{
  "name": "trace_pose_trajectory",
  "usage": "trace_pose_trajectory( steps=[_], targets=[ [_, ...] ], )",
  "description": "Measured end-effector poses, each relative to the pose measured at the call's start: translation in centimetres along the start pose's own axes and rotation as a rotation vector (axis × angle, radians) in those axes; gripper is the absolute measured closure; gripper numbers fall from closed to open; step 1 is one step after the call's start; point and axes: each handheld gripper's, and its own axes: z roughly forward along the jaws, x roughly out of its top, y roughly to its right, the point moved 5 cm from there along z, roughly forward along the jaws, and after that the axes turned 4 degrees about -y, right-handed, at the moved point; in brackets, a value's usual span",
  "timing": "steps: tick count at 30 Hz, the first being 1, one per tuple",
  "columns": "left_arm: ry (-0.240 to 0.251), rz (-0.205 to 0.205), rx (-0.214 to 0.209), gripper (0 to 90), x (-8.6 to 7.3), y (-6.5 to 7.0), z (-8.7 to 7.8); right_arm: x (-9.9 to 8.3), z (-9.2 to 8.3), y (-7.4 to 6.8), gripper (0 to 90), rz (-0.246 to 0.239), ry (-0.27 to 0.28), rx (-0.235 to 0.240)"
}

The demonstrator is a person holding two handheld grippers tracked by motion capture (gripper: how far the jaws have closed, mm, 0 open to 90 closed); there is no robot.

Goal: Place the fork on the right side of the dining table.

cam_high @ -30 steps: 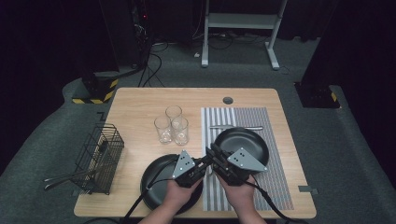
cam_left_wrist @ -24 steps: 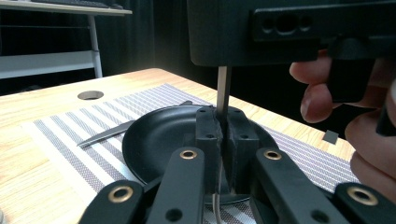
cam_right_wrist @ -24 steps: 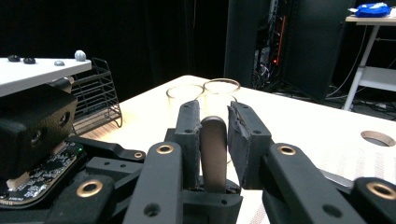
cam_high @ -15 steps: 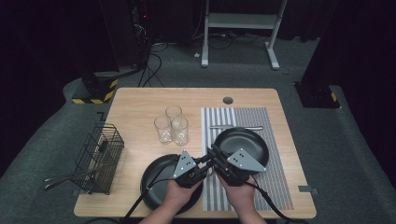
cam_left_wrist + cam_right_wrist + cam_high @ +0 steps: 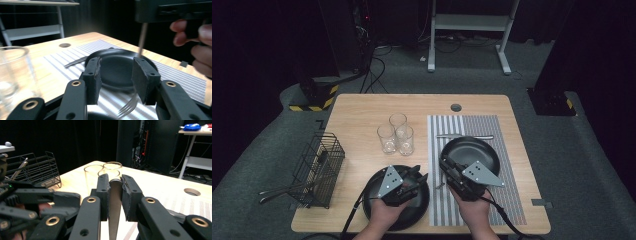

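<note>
At the lower middle of the high view, a handover is just finishing. The right gripper (image 5: 447, 170) is clamped on the handle of a silver metal fork (image 5: 130, 105), which hangs tines-down over the striped grey placemat (image 5: 472, 125). The left gripper (image 5: 419, 179) has just been opening; its pads stand apart, gripping nothing. Next, probably, the fork must be laid beside the round black plate (image 5: 472, 150) at right.
</note>
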Motion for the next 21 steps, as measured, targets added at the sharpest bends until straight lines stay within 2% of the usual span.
trace_pose_trajectory(
  steps=[6,11,17,19,21],
  targets=[
    [-0.001,-0.03,0.086,57.7,-0.8,-2.7,-1.8,-0.3,-0.3,0.4,77.6,0.019,0.002,-0.002],
    [-0.029,-0.051,0.165,56.1,-1.2,-5.3,-3.3,-0.2,-0.6,0.3,77.6,0.025,0.008,0.0],
    [-0.047,-0.047,0.283,54.4,-2.0,-7.8,-5.2,-0.2,-1.2,0.3,77.7,0.028,0.011,-0.001],
    [-0.04,-0.084,0.286,54.4,-2.2,-8.6,-5.6,-0.3,-1.3,0.4,77.6,0.033,0.009,-0.003],
    [-0.042,-0.086,0.295,53.8,-2.3,-9.1,-5.8,-0.4,-1.4,0.4,77.7,0.034,0.007,-0.003]
  ],
)
